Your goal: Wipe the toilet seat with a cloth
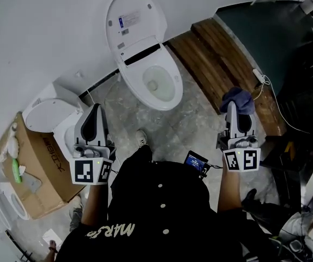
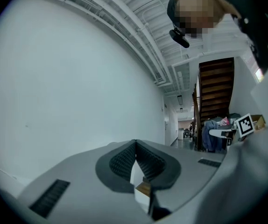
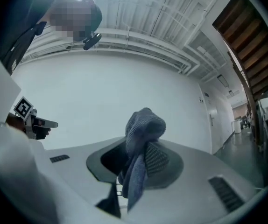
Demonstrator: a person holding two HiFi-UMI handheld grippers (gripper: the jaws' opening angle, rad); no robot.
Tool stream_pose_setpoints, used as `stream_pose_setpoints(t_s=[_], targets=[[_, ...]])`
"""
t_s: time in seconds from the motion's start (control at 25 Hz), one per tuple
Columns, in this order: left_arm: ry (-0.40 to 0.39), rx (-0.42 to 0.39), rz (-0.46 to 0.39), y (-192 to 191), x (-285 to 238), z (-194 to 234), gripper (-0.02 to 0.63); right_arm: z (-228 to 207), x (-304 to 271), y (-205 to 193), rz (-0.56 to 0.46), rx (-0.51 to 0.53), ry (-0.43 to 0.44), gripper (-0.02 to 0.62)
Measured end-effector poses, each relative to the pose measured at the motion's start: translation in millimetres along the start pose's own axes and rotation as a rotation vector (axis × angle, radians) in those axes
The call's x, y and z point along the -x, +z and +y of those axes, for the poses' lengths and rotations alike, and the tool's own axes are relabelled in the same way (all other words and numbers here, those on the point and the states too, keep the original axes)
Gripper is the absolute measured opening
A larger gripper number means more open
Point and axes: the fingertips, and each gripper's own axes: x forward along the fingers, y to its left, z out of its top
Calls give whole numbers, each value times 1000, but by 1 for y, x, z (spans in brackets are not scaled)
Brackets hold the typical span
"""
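A white toilet [image 1: 148, 70] stands against the wall with its lid [image 1: 130, 22] raised and its seat [image 1: 170, 96] down around the bowl. My right gripper [image 1: 234, 107] is held upright to the right of the toilet, shut on a blue-grey cloth [image 1: 238, 99] that bunches above its tips; in the right gripper view the cloth [image 3: 141, 143] hangs between the dark pads. My left gripper [image 1: 94, 112] is raised left of the toilet, shut with nothing in it; its ribbed pads [image 2: 145, 161] meet at the tips.
A second white toilet [image 1: 50, 113] sits at the left beside an open cardboard box [image 1: 34, 171]. A wooden platform [image 1: 222, 64] runs along the right. A power strip [image 1: 259, 76] with a white cable lies on it. Both gripper views look out at the wall and ceiling.
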Motion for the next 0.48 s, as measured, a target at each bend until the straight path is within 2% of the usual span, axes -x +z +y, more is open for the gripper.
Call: stream_pose_setpoints(t_s=[0.28, 0.48], targets=[[-27, 7, -2, -1, -39, 33, 11, 13, -53, -6, 27, 29, -10, 89], [-51, 14, -1, -5, -59, 49, 11, 26, -83, -2, 10, 61, 1, 89]])
